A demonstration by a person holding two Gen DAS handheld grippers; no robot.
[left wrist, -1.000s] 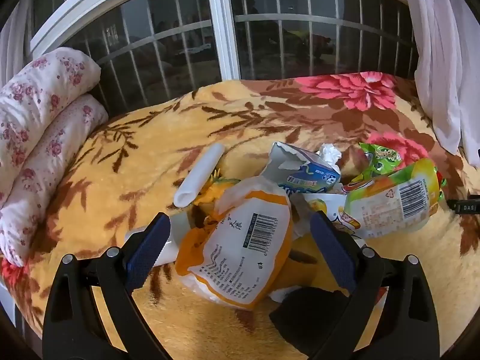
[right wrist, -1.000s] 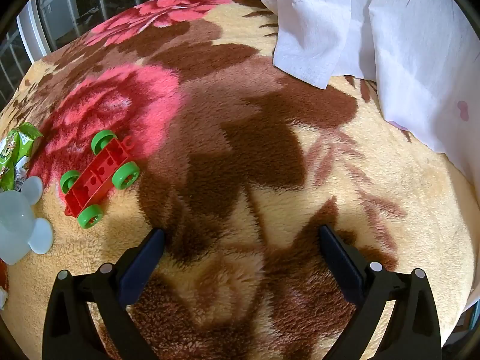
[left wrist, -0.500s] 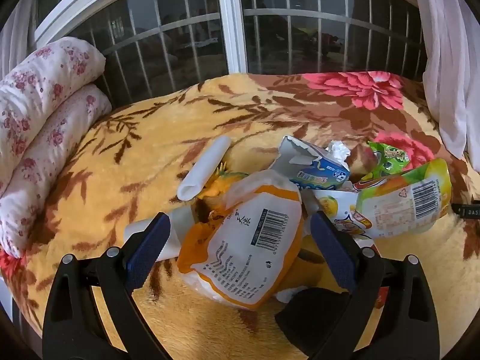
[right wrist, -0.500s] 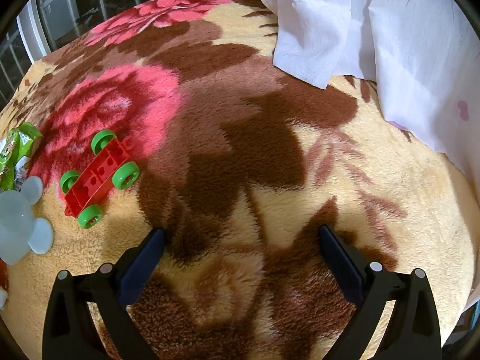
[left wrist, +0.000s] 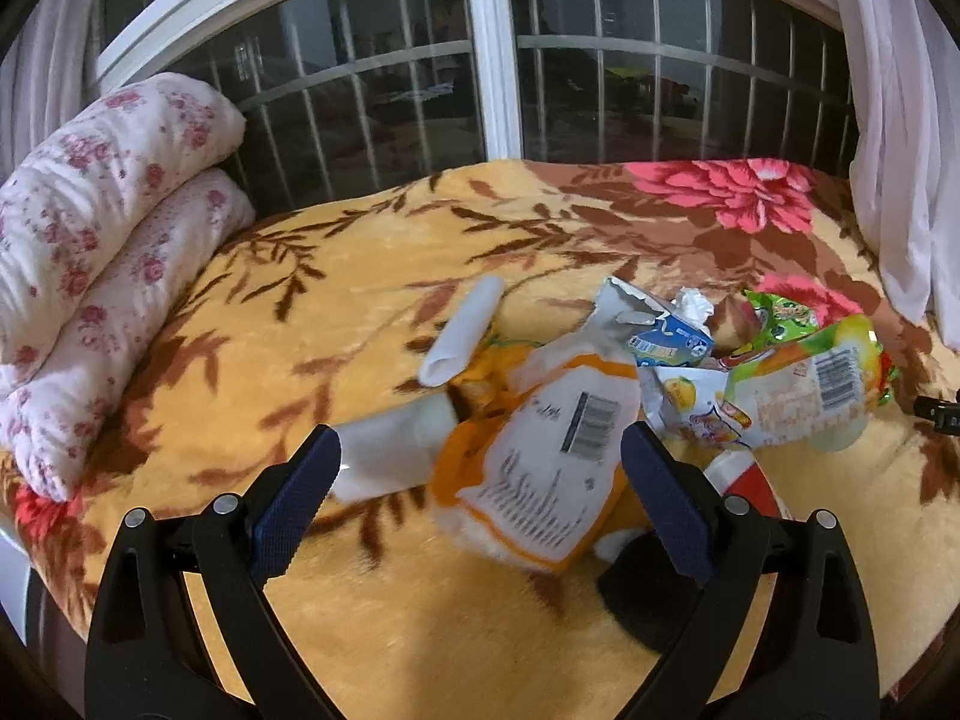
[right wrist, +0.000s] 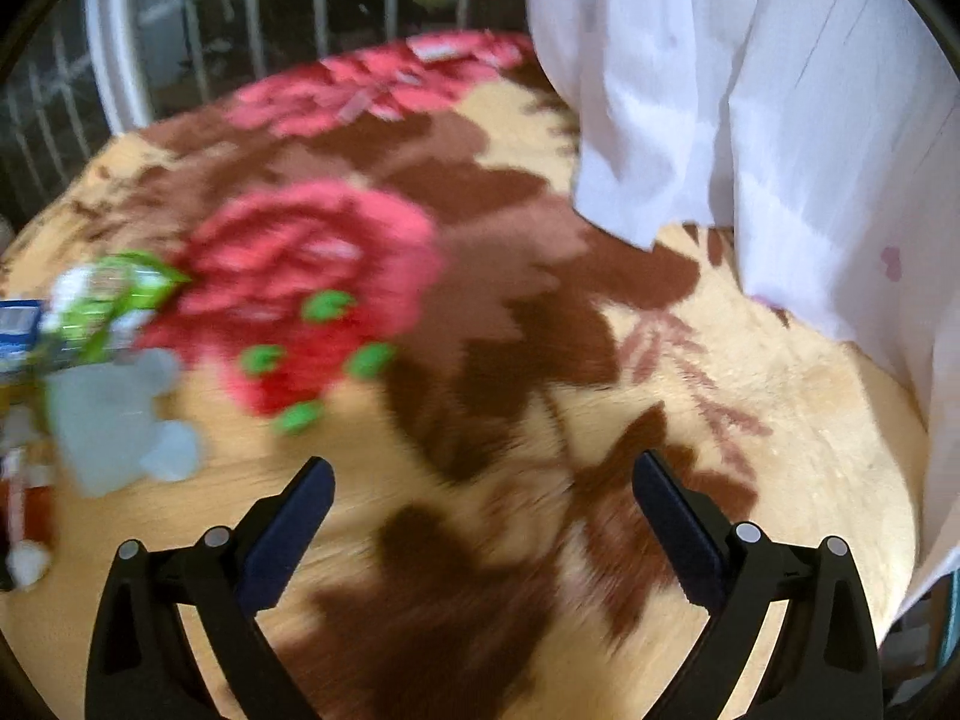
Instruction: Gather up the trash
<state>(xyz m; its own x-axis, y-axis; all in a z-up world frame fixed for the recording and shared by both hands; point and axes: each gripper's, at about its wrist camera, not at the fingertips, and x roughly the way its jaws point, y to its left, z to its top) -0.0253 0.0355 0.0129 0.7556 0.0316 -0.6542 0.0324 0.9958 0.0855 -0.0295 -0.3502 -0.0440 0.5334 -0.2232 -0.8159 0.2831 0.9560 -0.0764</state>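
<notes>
A pile of trash lies on the floral blanket (left wrist: 336, 300). An orange-and-white snack bag (left wrist: 540, 462) with a barcode lies between the fingers of my open left gripper (left wrist: 480, 468). Behind it are a torn blue-and-white packet (left wrist: 654, 330), a crumpled tissue (left wrist: 693, 303), a green wrapper (left wrist: 780, 315), a green-and-orange pouch (left wrist: 804, 390) and two white paper rolls (left wrist: 462, 333). My right gripper (right wrist: 483, 492) is open and empty above bare blanket. The green wrapper (right wrist: 114, 300) and a pale plastic piece (right wrist: 114, 426) show blurred at its left.
A red toy car with green wheels (right wrist: 306, 354) lies on the blanket. Folded floral bedding (left wrist: 90, 252) is stacked at the left. A barred window (left wrist: 480, 60) runs behind the bed and white curtains (right wrist: 750, 90) hang at the right. A black object (left wrist: 642, 594) lies near my left gripper.
My left gripper has drawn back a little and up from the pile. My right gripper has moved, the view is blurred and shows more window and trash at the left.
</notes>
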